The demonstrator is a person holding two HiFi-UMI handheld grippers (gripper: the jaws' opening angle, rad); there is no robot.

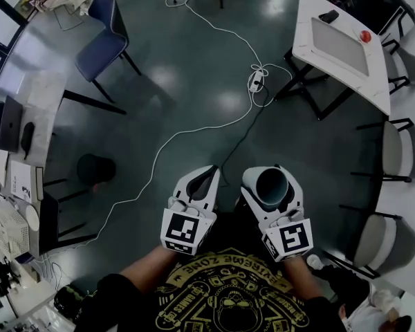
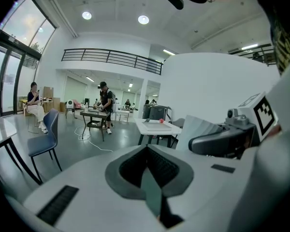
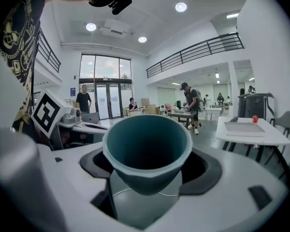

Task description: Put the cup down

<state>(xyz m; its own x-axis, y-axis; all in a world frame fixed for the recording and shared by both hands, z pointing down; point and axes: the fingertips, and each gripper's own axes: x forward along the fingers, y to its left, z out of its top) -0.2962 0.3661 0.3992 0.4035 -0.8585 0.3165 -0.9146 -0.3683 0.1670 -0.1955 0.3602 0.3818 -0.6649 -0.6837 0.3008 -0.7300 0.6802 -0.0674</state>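
You stand on a dark, glossy floor (image 1: 159,81) with both grippers held close in front of your chest, and no surface lies beneath them. Your right gripper (image 1: 272,187) has its jaws clamped on a teal cup (image 3: 147,151), pressing against its lower body from either side, so the cup hangs in the air above the floor, just right of your left gripper (image 1: 206,182). The cup's open mouth shows both from your head and from the right gripper view, which suggests it is tipped back toward you rather than standing plumb; it appears empty, so the tilt likely costs nothing. Your left gripper has its jaws together with nothing between them and sits just beside the right, seemingly parked and out of the way, since setting down one cup needs only the hand that holds it. The cup is not yet put down. The nearest likely resting place is a white bench (image 1: 308,19) far and to the right, which carries a shallow grey tray (image 1: 340,45) and a small red round object (image 1: 365,37) at its far right end. A white cable (image 1: 194,126) snakes across the floor between you and that bench, running to a power strip (image 1: 256,81), so it is probably worth stepping over it with care. A blue chair (image 1: 105,30) stands far left, beside a long desk (image 1: 38,92) with a laptop (image 1: 10,123).
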